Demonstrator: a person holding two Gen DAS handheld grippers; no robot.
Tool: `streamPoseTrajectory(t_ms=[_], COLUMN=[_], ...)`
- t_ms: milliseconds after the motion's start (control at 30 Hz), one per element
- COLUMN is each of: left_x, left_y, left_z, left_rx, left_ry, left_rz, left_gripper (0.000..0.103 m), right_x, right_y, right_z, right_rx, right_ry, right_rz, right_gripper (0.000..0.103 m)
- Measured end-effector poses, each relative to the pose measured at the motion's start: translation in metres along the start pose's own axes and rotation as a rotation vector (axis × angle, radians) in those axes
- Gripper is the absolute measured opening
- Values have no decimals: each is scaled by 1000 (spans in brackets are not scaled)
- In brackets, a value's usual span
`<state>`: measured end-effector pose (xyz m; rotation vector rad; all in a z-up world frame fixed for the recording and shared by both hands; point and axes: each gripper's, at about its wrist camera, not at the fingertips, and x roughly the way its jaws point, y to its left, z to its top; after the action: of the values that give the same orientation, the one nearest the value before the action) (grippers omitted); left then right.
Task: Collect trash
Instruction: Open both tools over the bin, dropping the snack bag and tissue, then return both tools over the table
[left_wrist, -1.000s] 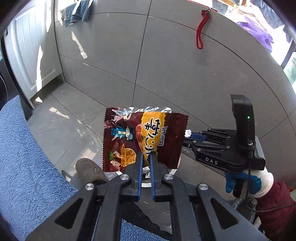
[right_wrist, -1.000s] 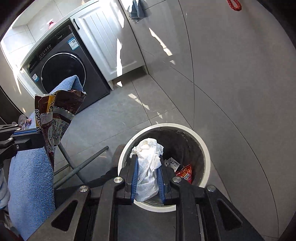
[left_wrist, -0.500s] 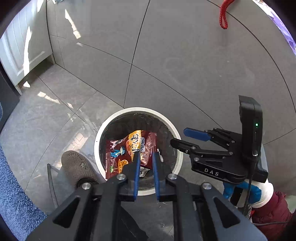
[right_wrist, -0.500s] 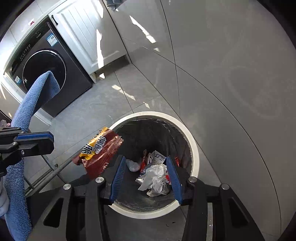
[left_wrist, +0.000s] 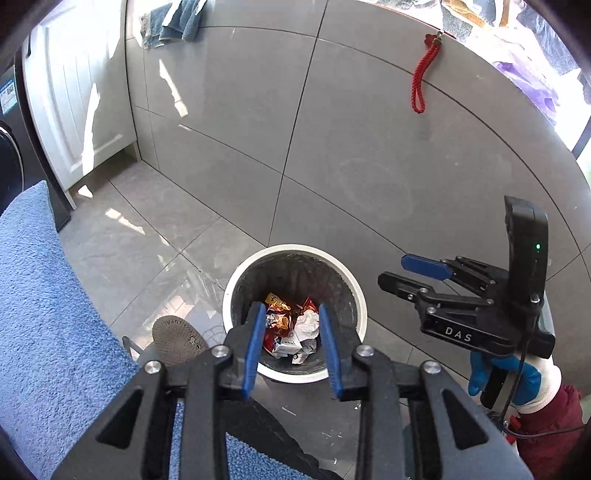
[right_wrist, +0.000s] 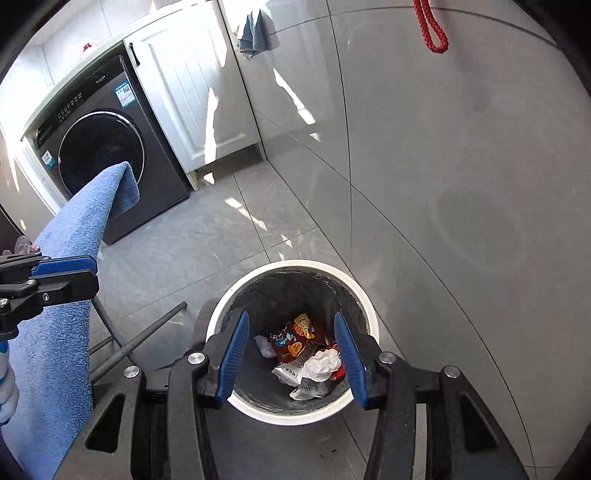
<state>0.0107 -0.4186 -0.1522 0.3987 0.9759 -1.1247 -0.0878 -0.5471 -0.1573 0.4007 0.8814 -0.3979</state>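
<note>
A round white-rimmed trash bin (left_wrist: 356, 291) stands on the grey floor by the wall; it also shows in the right wrist view (right_wrist: 371, 314). Inside lie a brown and orange snack wrapper (right_wrist: 293, 338), a crumpled white tissue (right_wrist: 321, 363) and other scraps. The wrapper (left_wrist: 277, 319) and tissue (left_wrist: 308, 323) also show in the left wrist view. My left gripper (left_wrist: 291, 321) is open and empty above the bin. My right gripper (right_wrist: 291, 326) is open and empty above the bin; it also shows in the left wrist view (left_wrist: 393, 273).
A blue towel (left_wrist: 48, 332) covers a surface at the left. A dark washing machine (right_wrist: 107, 155) and white cabinet (right_wrist: 192, 85) stand at the back left. A red cord (left_wrist: 423, 74) hangs on the tiled wall. A shoe (left_wrist: 177, 338) is beside the bin.
Both grippers opened. The tissue dropped from the right gripper and the snack wrapper from the left gripper; both now lie in the bin.
</note>
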Motion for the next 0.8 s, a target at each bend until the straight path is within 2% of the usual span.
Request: streamPoseTrajectory(t_ms=[200, 400, 633, 800], left_x=[-80, -160, -258, -312], left_y=[20, 56, 122, 166], left_z=[-34, -78, -152, -213], left_rx=[-36, -82, -268, -395], left_ry=[-161, -241, -348, -404], left_rz=[90, 228, 357, 453], left_gripper=[29, 29, 30, 44], right_x=[-43, -84, -119, -142], right_y=[38, 88, 149, 195], right_z=[11, 18, 27, 31], right_rx=[-49, -126, -222, -297], right_ry=[-108, -197, -264, -303], right_rz=[39, 84, 142, 178], right_gripper=[51, 51, 51, 53])
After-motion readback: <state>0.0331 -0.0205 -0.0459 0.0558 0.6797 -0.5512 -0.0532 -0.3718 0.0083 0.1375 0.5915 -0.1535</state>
